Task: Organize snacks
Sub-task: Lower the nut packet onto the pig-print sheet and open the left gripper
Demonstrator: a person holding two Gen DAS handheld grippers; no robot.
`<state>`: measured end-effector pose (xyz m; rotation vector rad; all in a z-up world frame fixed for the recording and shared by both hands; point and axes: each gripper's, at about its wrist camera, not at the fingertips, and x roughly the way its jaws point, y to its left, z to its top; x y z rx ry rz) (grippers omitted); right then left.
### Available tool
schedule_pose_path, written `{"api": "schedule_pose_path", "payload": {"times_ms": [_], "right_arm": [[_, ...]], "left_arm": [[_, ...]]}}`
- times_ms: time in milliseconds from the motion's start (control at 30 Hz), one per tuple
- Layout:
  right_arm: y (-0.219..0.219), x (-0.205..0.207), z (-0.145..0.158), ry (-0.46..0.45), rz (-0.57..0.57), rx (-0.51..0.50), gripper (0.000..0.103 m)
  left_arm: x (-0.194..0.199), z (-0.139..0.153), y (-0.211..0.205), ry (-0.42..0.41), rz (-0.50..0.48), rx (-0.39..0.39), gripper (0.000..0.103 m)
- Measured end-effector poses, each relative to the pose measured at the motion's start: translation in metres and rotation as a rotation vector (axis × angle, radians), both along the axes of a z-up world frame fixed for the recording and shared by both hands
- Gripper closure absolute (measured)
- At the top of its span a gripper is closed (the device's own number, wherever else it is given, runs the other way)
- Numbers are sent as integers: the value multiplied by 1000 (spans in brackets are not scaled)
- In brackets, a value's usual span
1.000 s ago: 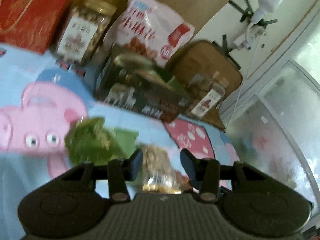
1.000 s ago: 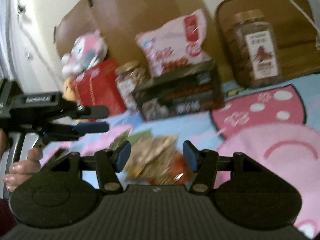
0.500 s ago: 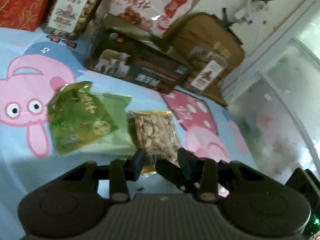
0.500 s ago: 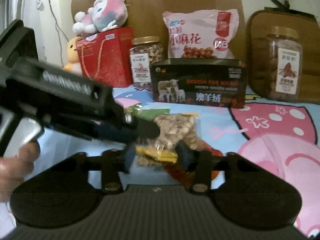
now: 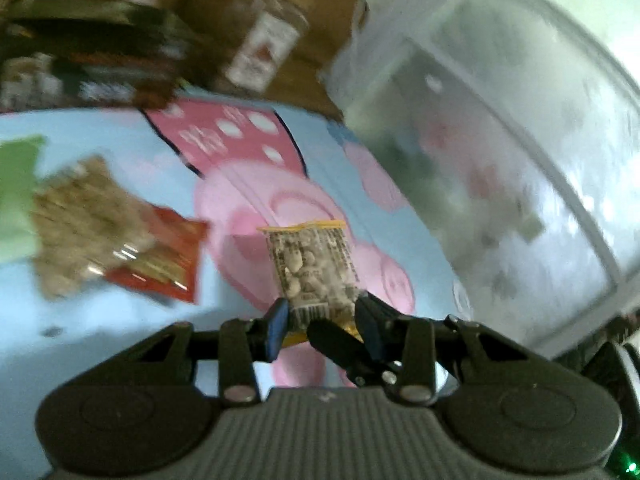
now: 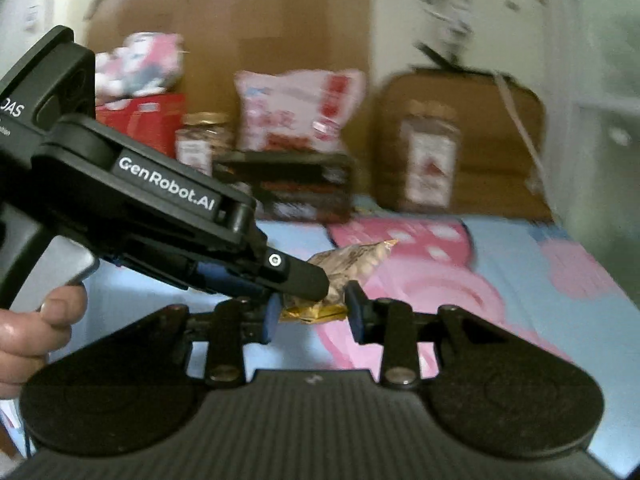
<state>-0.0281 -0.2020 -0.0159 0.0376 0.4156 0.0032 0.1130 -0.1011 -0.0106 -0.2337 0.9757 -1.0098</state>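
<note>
Both the left tongs [image 5: 320, 318] and the right tongs [image 6: 310, 312] pinch one peanut packet [image 5: 314, 268], lifted mid-transfer; next, carry it toward twelve o'clock.

"GenRobot.AI" stands in white on the left tool [image 6: 308, 280] (other labels blurred).

Home bedroom, cartoon bedsheet [image 6: 520, 264], plush toy [image 6: 140, 64]
</note>
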Motion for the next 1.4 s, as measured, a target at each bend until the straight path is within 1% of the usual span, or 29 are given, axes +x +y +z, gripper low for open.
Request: {"api": "schedule_pose_path", "payload": {"times_ms": [100, 133, 200, 267, 333, 400, 433, 567, 733, 967, 1100, 1233, 1400], "right_arm": [[-11, -9, -12, 45, -47, 6, 63], [-16, -10, -17, 73, -55, 19, 63], [-23, -11, -23, 97, -61, 42, 60], [-26, -11, -25, 101, -50, 50, 60], [-23, -10, -23, 103, -41, 32, 56], [-22, -12, -25, 117, -24, 39, 47], [-23, -12, -29, 125, -17, 46, 46], [-17, -16, -33, 109, -5, 14, 43], [-20, -18, -33, 101, 8, 32, 42], [-25, -31, -33, 98, -9, 45, 42], [-27, -33, -34, 100, -12, 48, 42], [-31, -33, -35, 93, -8, 58, 41], [-31, -35, -37, 78, 5, 79, 33]], "left_arm": [[-11, -15, -16, -1, -34, 50, 67], [-15, -17, -18, -20, -28, 57, 66], [-19, -17, -19, -39, -21, 61, 65], [-18, -16, -19, -28, -7, 52, 65], [-18, -15, -14, -20, 11, 45, 64], [-19, -14, -13, -30, 24, 49, 61], [-20, -13, -13, -38, 30, 55, 60], [-24, -13, -13, -41, 38, 69, 60], [-30, -15, -14, -60, 43, 81, 60], [-30, -17, -14, -72, 43, 70, 59], [-31, -12, -15, -82, 36, 64, 59], [-35, -2, -13, -122, 40, 59, 57], [-37, 5, -10, -155, 48, 64, 57]]}}
